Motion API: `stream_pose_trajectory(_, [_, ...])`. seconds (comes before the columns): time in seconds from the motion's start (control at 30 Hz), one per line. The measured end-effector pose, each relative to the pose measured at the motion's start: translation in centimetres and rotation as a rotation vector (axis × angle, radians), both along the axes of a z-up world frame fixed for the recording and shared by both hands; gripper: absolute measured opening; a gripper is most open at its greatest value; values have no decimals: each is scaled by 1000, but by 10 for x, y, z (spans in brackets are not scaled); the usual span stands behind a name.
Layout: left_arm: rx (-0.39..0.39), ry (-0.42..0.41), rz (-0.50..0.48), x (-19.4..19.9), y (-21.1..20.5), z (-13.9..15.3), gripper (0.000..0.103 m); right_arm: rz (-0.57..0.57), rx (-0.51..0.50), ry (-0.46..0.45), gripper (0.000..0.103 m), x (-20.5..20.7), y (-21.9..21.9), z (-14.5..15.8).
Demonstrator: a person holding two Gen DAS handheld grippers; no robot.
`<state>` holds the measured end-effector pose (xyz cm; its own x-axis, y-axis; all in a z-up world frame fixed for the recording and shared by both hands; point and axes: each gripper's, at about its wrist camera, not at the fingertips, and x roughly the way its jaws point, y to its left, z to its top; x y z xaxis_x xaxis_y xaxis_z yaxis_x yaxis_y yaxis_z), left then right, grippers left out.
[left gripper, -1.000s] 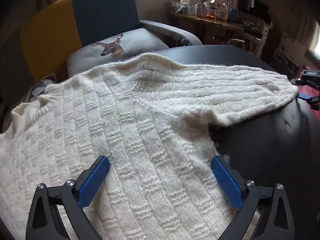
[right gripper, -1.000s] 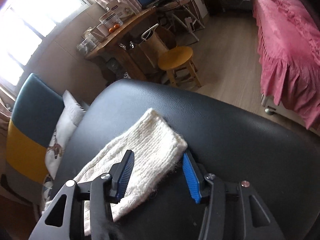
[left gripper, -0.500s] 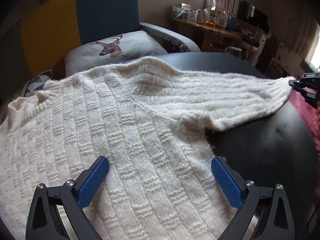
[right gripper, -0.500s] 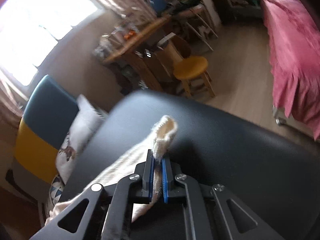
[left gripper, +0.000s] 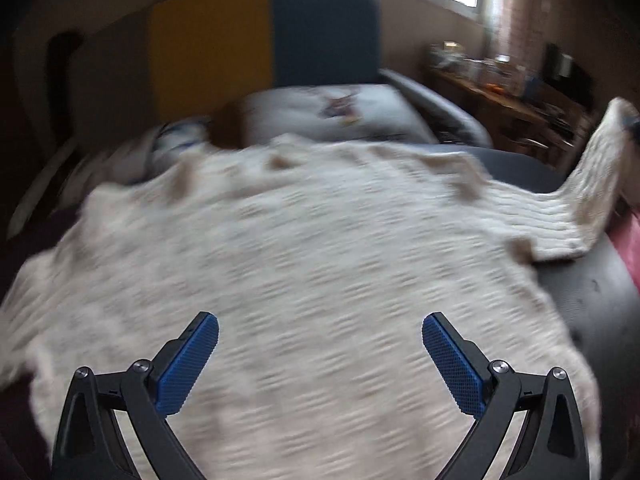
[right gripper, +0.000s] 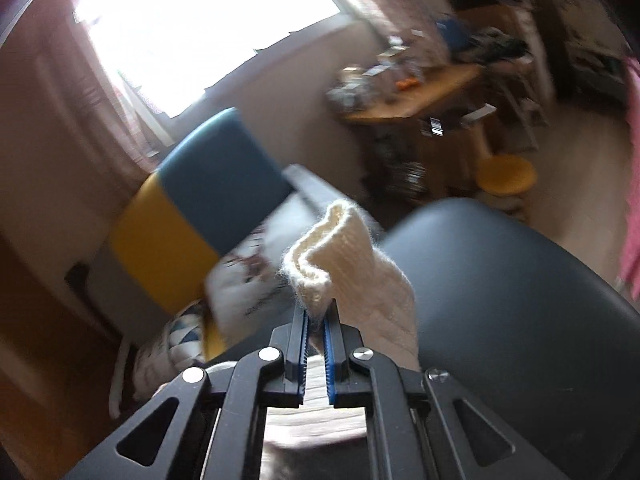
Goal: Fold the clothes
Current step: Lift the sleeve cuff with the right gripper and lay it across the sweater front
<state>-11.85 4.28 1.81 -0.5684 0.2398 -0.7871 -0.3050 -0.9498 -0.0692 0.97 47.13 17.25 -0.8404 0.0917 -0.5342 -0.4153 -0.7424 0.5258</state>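
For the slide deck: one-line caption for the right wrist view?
Right gripper shut on the cream sweater's sleeve cuff, lifting it above the black table.

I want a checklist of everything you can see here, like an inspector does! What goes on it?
Surface: black padded table, mostly covered by the knit.
Job's things: cream knitted sweater spread flat; its sleeve is lifted off the table at the cuff.
Clutter: nothing seen on the table besides the sweater.
Grippers: left gripper open, hovering over the sweater body, holding nothing; right gripper shut on the sleeve cuff.
Cables: nothing seen.
Surroundings: yellow and blue armchair with a printed cushion, wooden desk full of blurred items, yellow stool, bright window, pink bedcover.
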Motion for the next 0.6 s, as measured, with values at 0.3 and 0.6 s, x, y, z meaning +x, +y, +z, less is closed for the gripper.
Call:
stream_pose_trajectory(0.3, [-44,-26,153,2,-67,-21,103,242,21,9,6,-84,-136,11])
stream_pose_trajectory(0.6, [-43,-8,148,12,-57,-24,103,505,2,-43,6,-140,-274,-33])
